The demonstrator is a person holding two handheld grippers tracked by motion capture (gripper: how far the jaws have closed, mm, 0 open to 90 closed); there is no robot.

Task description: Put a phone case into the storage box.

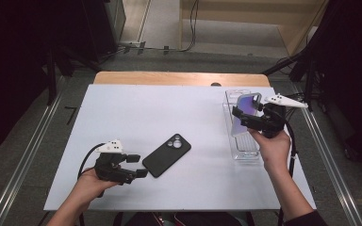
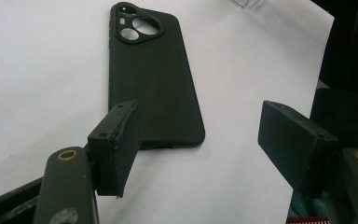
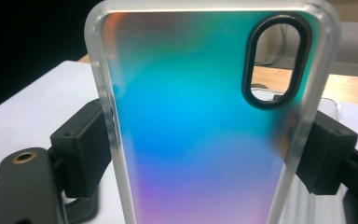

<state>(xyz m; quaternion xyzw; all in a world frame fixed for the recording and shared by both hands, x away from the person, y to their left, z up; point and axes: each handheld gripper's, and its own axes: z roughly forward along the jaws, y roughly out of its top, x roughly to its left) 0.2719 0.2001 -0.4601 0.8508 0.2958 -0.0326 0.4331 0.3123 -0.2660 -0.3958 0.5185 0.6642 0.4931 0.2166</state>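
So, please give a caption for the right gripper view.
Right gripper holds an iridescent phone case upright by its edges.

The high view looks down over the white table [image 1: 136,108]; each gripper view sits close behind its jaws, sharing that tabletop.

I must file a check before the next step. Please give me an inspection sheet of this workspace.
Surface: white table top, wooden edge at the far side.
Job's things: iridescent phone case held over the clear bin; black phone case lying camera side up.
Clutter: nothing seen.
Grippers: right gripper shut on the iridescent case; left gripper open, near the black case's bottom end.
Cables: black cable trailing from the left gripper.
Surroundings: dark stands, grey floor.
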